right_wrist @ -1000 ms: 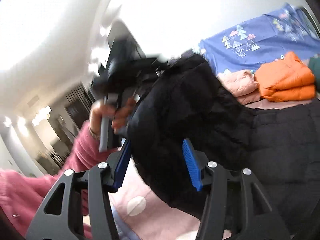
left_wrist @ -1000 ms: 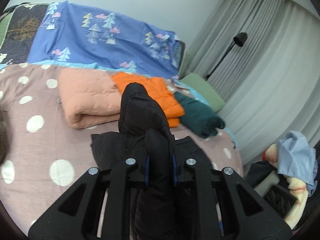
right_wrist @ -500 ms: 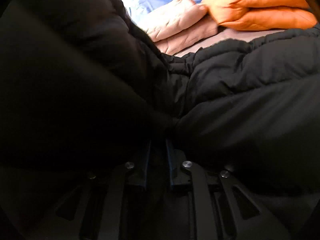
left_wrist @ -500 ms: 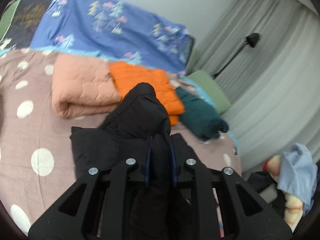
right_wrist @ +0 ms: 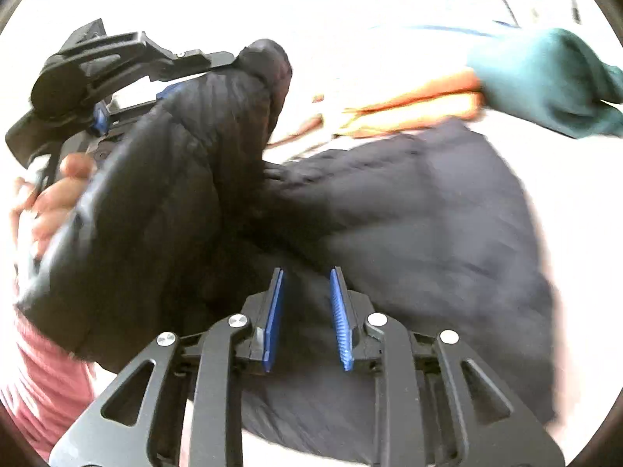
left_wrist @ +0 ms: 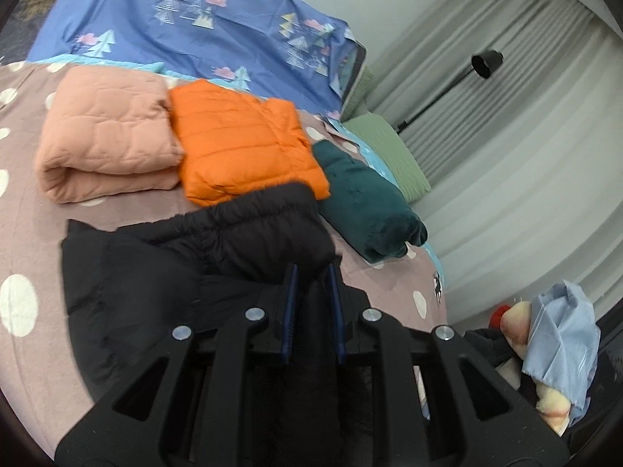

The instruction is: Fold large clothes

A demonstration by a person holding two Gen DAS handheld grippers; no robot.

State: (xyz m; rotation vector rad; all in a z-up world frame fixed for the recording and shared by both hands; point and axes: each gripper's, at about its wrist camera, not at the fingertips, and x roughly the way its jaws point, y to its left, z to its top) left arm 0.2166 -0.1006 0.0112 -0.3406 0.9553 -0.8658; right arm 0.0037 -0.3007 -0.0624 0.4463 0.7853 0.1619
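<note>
The black puffer jacket (left_wrist: 202, 257) lies spread on the bed (left_wrist: 23, 229), just in front of the folded orange jacket (left_wrist: 241, 140). Your left gripper (left_wrist: 311, 272) pinches its sleeve, which runs away from the fingers toward the body. Your right gripper (right_wrist: 305, 276) sits over the jacket's body, fingers slightly apart, gripping nothing.

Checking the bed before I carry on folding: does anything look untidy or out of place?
The black jacket lies rumpled and only part folded. Past the bed's right edge, a blue cloth lies crumpled on a heap. The folded peach, orange and green items look neat.
</note>
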